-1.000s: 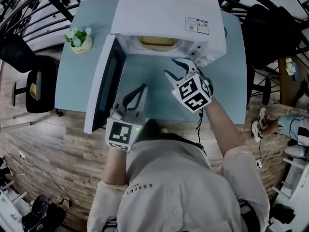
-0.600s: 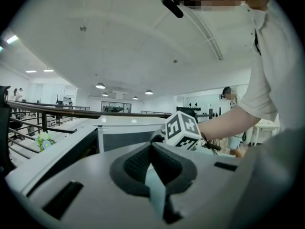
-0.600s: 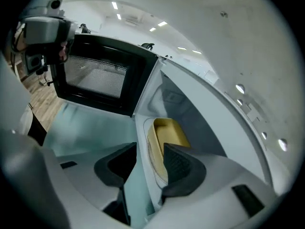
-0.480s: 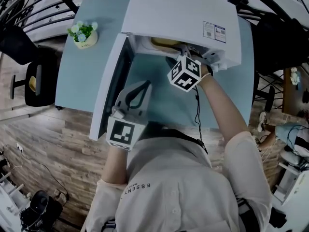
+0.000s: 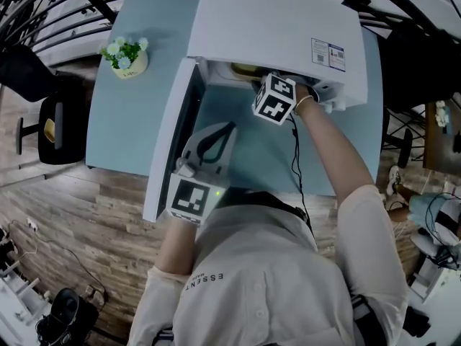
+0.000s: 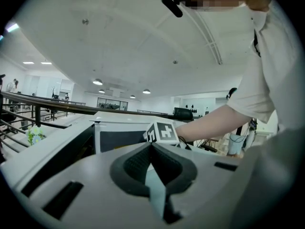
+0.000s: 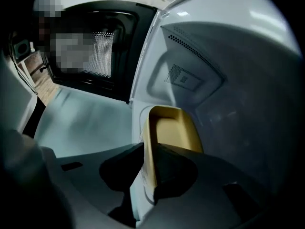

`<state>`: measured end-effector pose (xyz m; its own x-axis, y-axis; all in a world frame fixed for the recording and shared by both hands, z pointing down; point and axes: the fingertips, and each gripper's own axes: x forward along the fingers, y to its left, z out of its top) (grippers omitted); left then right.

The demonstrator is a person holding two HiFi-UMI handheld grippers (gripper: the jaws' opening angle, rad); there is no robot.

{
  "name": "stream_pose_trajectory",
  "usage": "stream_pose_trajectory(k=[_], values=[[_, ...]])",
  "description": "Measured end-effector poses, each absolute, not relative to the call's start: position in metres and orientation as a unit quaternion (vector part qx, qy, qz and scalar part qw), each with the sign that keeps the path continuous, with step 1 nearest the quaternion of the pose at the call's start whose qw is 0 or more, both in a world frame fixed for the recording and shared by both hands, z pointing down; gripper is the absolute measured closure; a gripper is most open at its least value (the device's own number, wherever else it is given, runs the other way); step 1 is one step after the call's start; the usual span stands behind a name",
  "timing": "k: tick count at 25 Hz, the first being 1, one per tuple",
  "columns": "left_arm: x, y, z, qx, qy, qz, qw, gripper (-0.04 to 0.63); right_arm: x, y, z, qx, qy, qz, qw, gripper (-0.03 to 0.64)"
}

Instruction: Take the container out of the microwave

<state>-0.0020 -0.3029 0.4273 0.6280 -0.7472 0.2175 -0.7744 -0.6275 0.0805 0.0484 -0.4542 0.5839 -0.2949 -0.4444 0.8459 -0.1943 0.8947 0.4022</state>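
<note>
A white microwave [image 5: 274, 27] stands on the light-blue table [image 5: 122, 121] with its door [image 5: 173, 143] swung open to the left. Inside lies a yellow container [image 7: 174, 132], and its edge shows in the head view too [image 5: 243, 69]. My right gripper [image 7: 148, 147] reaches into the cavity, its marker cube [image 5: 274, 98] at the opening. Its jaws are closing, one on each side of the container's near wall, and the pads touch it. My left gripper [image 5: 230, 127] hovers over the table beside the open door, shut and empty [image 6: 151, 145].
A small pot of flowers [image 5: 126, 55] stands at the table's far left corner. A black chair [image 5: 43, 132] is left of the table. A cable [image 5: 295, 157] trails from my right wrist across the table. The door stands close to the left of my left gripper.
My right gripper has gone from over the table into the microwave cavity, dipped down, and its jaws have come in on the container's wall. The left gripper crept slightly toward the microwave.
</note>
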Motion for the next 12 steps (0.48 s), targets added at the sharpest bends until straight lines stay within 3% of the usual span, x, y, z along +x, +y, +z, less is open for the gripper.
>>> stream_pose_trajectory(k=[4,12], values=[[-0.0048,-0.3057,0.4296,0.899,-0.42,0.086,0.086,0.594,0.0484,-0.4584,0.5944,0.191,-0.787,-0.122,0.574,0.571],[-0.0091,-0.3091,0.4305,0.897,-0.422,0.09,0.093,0.594,0.0495,-0.4514,0.5947,0.181,-0.788,-0.128,0.574,0.588]])
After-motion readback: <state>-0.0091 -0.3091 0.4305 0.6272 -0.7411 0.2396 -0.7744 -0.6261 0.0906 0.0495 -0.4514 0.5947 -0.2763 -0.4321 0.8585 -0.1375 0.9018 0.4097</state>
